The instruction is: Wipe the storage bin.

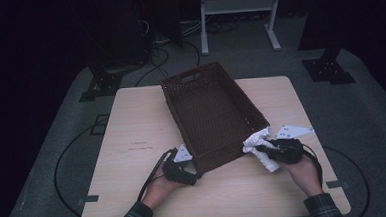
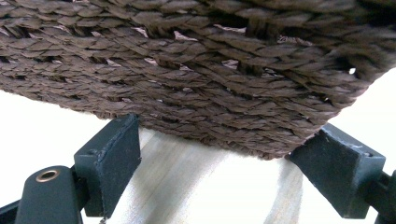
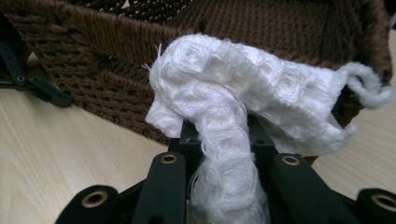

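I have the white waffle-weave cloth (image 3: 233,100) pinched in my right gripper (image 1: 263,148), its jaws clamped together on the bunched fabric, which I hold just beside the near right corner of the brown wicker basket (image 1: 209,112). My left gripper (image 1: 190,177) sits at the basket's near left corner; its jaws stand wide apart either side of that corner, though I cannot tell whether the pads press on the weave. The basket lies slantwise on the tabletop (image 1: 132,141) and looks empty inside. So the pick-up seems done; by my reckoning, carrying the cloth over the rim and letting it go inside is what remains.
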The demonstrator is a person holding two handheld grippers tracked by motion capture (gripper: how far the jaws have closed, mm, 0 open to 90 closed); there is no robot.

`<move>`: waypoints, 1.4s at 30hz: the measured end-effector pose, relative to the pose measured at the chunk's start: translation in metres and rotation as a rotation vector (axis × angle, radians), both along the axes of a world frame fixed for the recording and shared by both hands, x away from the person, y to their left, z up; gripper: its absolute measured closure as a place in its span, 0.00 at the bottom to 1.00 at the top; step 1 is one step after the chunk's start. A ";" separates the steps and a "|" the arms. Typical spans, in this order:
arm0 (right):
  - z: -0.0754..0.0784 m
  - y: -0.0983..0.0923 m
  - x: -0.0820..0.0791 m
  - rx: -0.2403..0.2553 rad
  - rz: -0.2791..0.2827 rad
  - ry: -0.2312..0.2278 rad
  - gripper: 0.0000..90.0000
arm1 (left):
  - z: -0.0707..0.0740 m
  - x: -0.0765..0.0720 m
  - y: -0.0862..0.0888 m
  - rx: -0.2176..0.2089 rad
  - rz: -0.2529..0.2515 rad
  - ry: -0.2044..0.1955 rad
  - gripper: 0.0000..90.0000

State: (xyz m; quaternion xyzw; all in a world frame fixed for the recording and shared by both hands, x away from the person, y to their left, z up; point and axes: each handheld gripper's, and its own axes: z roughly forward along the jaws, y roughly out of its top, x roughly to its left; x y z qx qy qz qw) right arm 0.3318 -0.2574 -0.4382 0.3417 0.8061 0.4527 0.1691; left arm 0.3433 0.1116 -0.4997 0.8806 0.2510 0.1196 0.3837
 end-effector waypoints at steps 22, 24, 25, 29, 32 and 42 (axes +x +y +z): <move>-0.003 0.011 0.003 0.019 0.032 0.017 0.81 | 0.000 0.000 0.000 0.000 0.000 0.000 0.17; -0.006 0.012 0.003 0.005 0.033 0.027 0.82 | 0.000 0.000 0.000 0.002 -0.001 -0.002 0.17; -0.008 0.013 0.004 -0.001 0.035 0.035 0.82 | 0.000 0.000 0.000 0.002 -0.001 -0.002 0.17; -0.014 0.015 0.007 -0.029 0.038 0.060 0.81 | 0.000 0.000 0.000 0.003 -0.003 -0.001 0.17; -0.020 0.016 0.009 -0.041 0.042 0.081 0.81 | 0.000 0.000 0.000 0.003 -0.003 -0.001 0.17; -0.042 0.024 0.016 -0.103 0.062 0.155 0.81 | 0.000 0.000 0.000 0.004 -0.002 -0.001 0.17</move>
